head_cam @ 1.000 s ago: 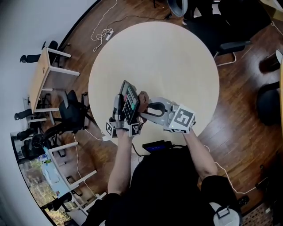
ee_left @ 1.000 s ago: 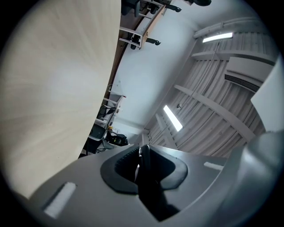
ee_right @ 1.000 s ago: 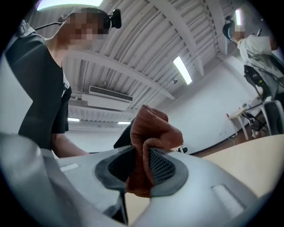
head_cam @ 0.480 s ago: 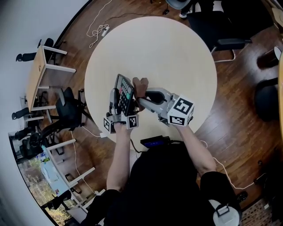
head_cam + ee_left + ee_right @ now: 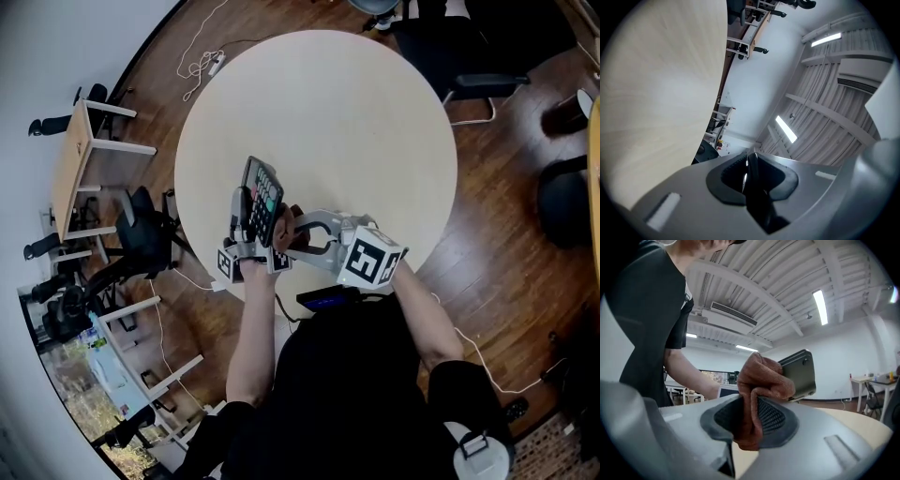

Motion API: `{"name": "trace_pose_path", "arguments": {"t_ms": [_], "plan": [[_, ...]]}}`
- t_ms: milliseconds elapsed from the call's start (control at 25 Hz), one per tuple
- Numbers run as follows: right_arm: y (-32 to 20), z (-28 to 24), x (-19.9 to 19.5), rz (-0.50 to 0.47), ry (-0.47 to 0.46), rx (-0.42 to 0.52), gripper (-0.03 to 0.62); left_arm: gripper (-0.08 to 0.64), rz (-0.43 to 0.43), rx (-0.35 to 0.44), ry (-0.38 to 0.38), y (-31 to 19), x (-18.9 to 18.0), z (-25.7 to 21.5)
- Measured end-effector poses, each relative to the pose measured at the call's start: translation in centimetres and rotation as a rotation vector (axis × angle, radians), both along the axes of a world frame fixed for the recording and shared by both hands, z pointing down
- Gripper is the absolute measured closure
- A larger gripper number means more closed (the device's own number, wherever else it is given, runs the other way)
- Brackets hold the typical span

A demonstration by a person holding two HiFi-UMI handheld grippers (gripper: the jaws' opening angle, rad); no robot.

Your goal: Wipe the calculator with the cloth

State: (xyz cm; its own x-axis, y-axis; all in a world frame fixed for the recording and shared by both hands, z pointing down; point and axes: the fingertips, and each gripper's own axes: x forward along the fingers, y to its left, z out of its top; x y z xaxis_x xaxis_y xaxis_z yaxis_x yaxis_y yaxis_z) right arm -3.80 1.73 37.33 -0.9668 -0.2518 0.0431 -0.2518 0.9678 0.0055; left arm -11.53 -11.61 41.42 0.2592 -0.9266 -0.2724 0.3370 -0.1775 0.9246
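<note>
Step in hand: wipe stroke, judged under way and not finished.

- The calculator (image 5: 263, 199) is held off the table (image 5: 356, 112), stood on edge, left of centre in the head view, key face toward that camera.
- The left gripper (image 5: 750, 174) is clamped on the calculator's lower end. In its own view only a thin dark edge is seen between the pads.
- The right gripper (image 5: 751, 420) is pressed together on a bunched brown cloth (image 5: 761, 376).
- The cloth is seen laid against the calculator's plain back, low down beside the left gripper's hold. Actual contact is judged likely, not confirmed.

Next move, as judged:
- The cloth is to be drawn along the back toward the free upper end, with the left clamp held firm against the push.
- The key face would then have to be turned toward the cloth.
- Risk: the calculator could be levered out of the narrow clamp if pushed hard near the top.

Room:
- The work is done over the table's near rim, at the lower part of the tabletop.
- Wide bare tabletop is available toward the top of the frame.
- The person's torso is close below.
- Chairs (image 5: 469, 66) at upper right are well apart.
</note>
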Motion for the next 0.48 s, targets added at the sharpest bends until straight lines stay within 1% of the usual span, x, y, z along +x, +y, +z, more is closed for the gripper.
{"name": "trace_pose_path", "arguments": {"t_ms": [80, 120, 200, 240, 280, 320, 360, 480], "plan": [[-1.4, 0.2, 0.5, 0.067, -0.014, -0.016, 0.500, 0.511, 0.027, 0.008, 0.015, 0.2, 0.6, 0.0], [-2.5, 0.0, 1.1, 0.128, -0.049, -0.046, 0.501, 0.511, 0.040, 0.013, 0.022, 0.4, 0.8, -0.1], [-5.1, -0.7, 2.8, 0.266, -0.162, -0.135, 0.502, 0.511, 0.062, 0.029, 0.034, 0.6, 1.2, -0.4], [-6.1, -1.0, 3.7, 0.314, -0.212, -0.176, 0.501, 0.511, 0.072, 0.037, 0.039, 0.7, 1.4, -0.6], [-6.7, -1.2, 4.2, 0.336, -0.240, -0.198, 0.502, 0.511, 0.079, 0.043, 0.042, 0.8, 1.7, -0.8], [-6.7, -1.4, 4.3, 0.331, -0.242, -0.199, 0.502, 0.511, 0.082, 0.045, 0.046, 0.8, 1.9, -0.8], [-6.4, -1.6, 3.9, 0.309, -0.224, -0.183, 0.502, 0.511, 0.081, 0.046, 0.049, 0.7, 2.0, -0.9], [-4.4, -1.2, 2.0, 0.207, -0.125, -0.105, 0.501, 0.509, 0.067, 0.055, 0.042, 0.5, 2.1, -0.9]]}}
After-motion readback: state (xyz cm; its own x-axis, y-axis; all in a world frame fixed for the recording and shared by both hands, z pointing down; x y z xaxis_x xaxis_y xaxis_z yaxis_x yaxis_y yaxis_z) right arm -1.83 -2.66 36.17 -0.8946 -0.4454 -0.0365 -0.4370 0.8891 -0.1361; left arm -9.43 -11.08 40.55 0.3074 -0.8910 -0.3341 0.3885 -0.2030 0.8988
